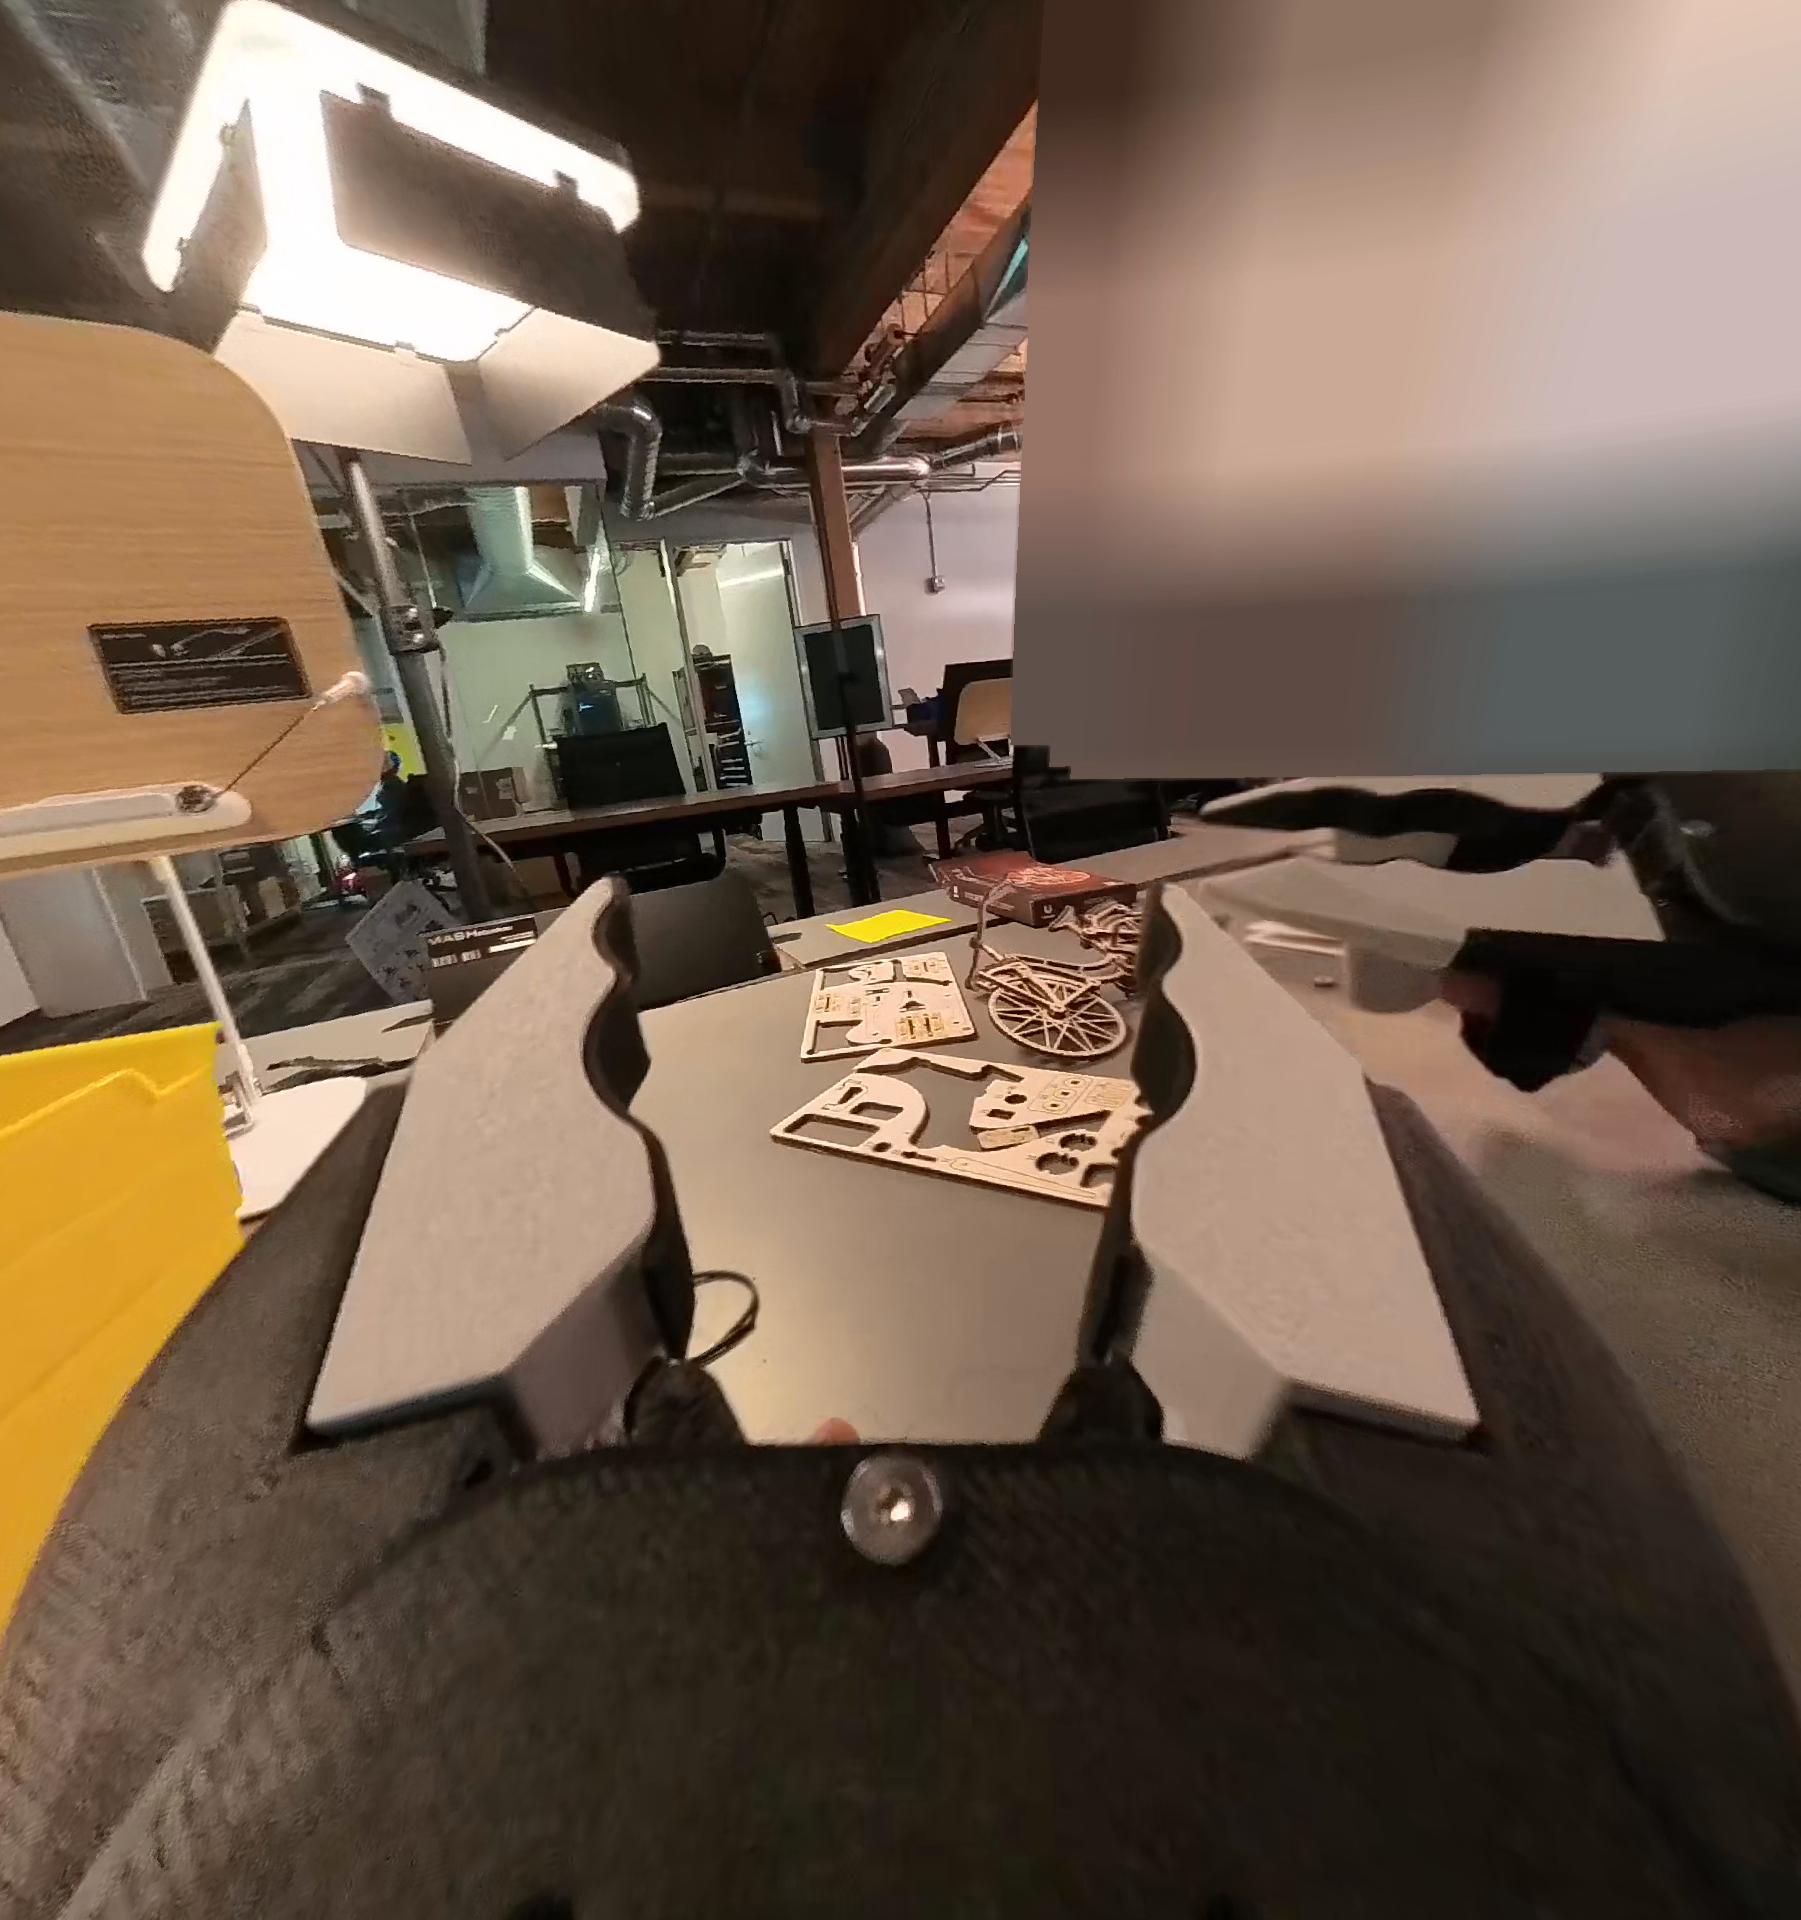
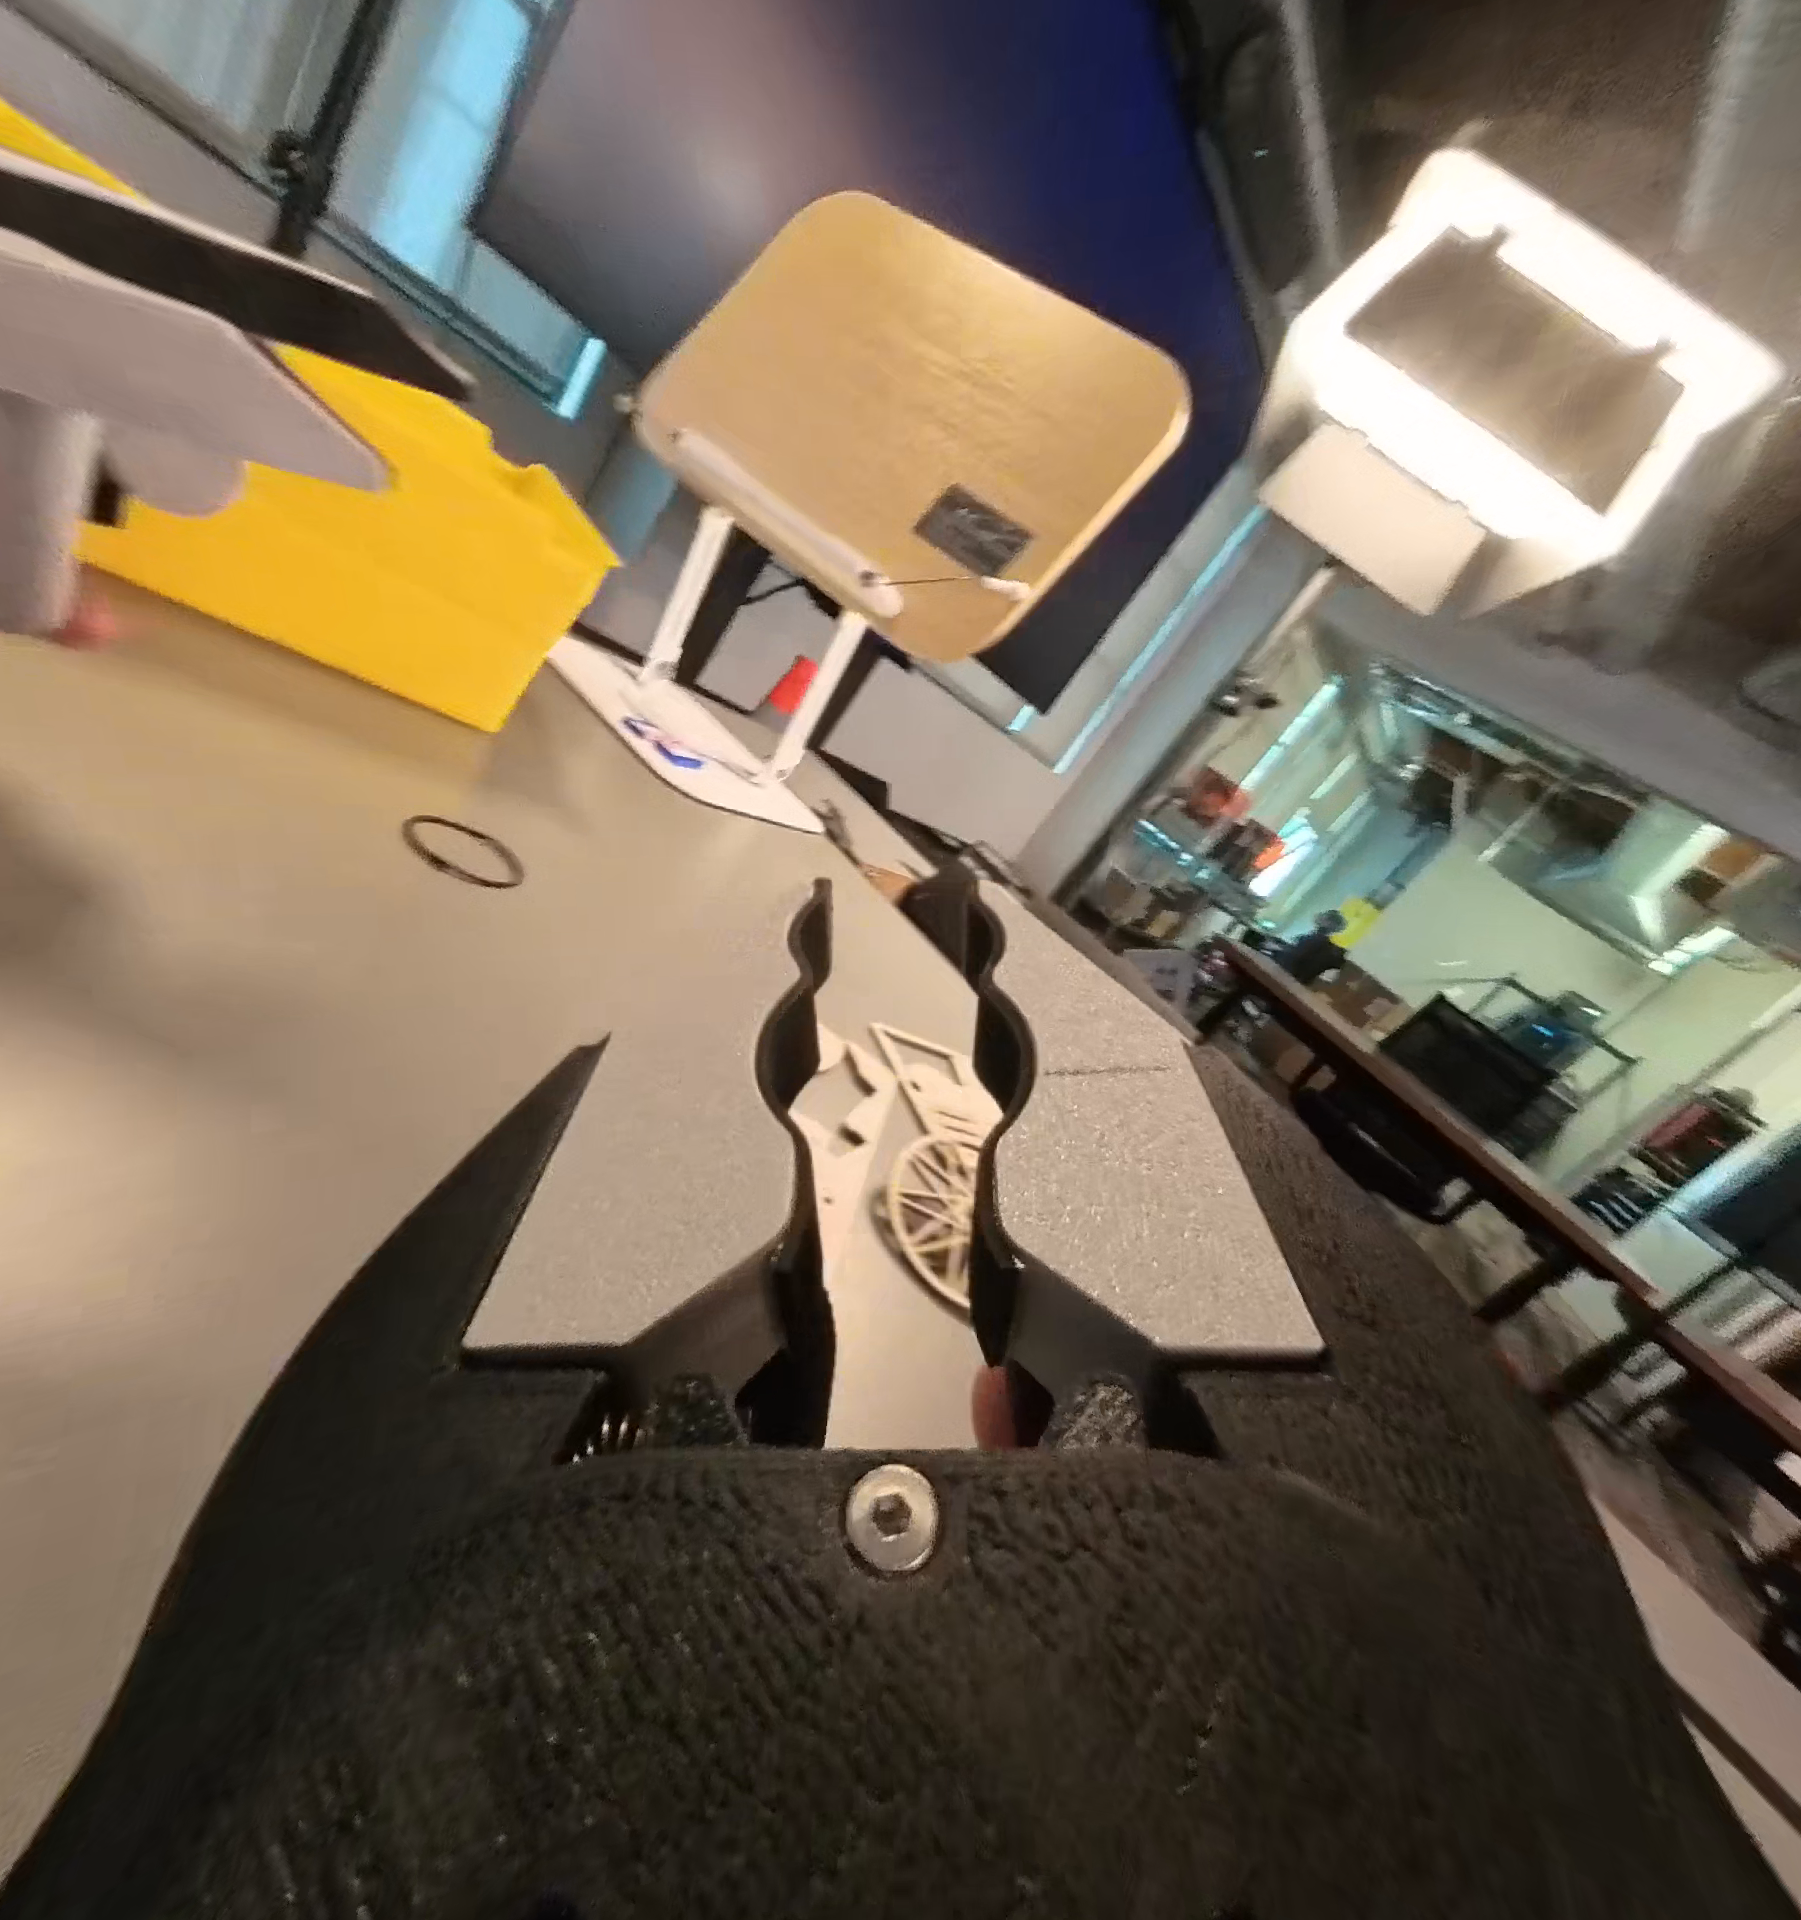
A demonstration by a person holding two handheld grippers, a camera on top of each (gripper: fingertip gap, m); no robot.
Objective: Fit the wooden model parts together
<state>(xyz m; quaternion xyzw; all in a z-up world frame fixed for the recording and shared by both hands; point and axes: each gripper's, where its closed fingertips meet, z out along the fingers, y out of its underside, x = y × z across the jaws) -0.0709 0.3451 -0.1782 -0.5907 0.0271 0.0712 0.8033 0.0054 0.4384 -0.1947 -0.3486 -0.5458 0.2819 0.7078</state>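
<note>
Two flat wooden part sheets, one farther (image 1: 891,1003) and one nearer (image 1: 969,1127), lie on the grey table. A part-built wooden bicycle model (image 1: 1057,997) stands just right of the farther sheet. My left gripper (image 1: 891,904) is wide open and empty, held above the table with the sheets ahead between its fingers. My right gripper (image 2: 891,894) is tilted, its jaws a narrow gap apart with nothing in them. A sheet (image 2: 844,1101) and a bicycle wheel (image 2: 943,1195) show through that gap. The right gripper also shows side-on in the left wrist view (image 1: 1280,831), beyond the model.
A yellow bin (image 1: 65,1195) stands at the left, also in the right wrist view (image 2: 356,561). A wooden board on a white stand (image 2: 906,416) is behind it. A black ring (image 2: 460,836) lies on the table. A dark red box (image 1: 1041,888) and a yellow note (image 1: 885,923) lie behind the model.
</note>
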